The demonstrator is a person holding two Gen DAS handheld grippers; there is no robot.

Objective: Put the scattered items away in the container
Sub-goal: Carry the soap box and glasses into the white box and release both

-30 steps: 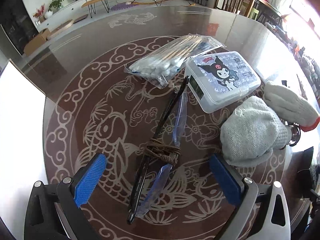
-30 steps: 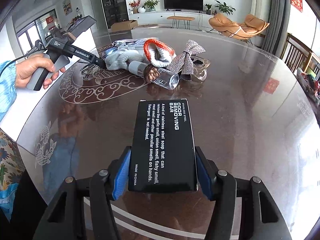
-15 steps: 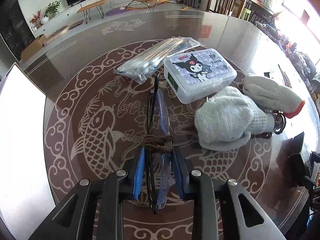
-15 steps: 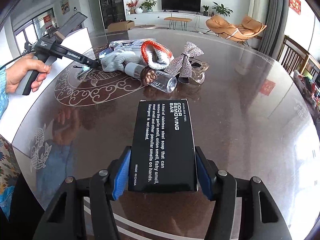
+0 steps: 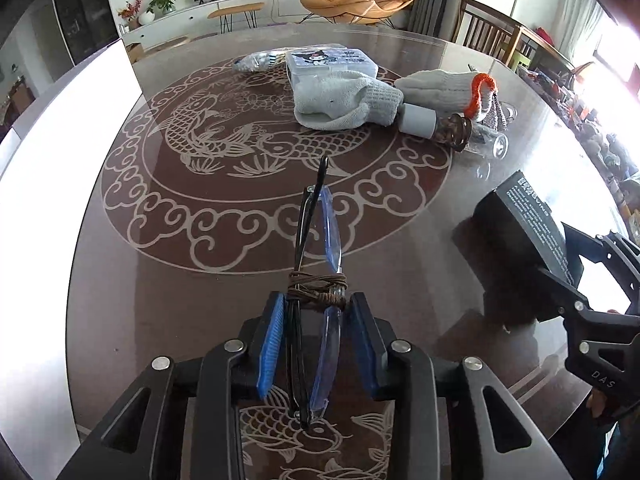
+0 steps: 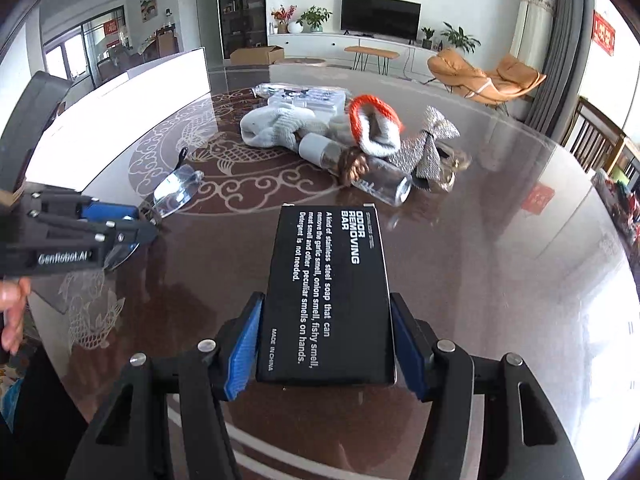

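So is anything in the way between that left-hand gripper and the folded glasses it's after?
Nothing visible is in the way. The folded glasses already sit between the left gripper and its blue pads, which seem to touch the cord wound round the frame. Its jaws are opening at this moment.
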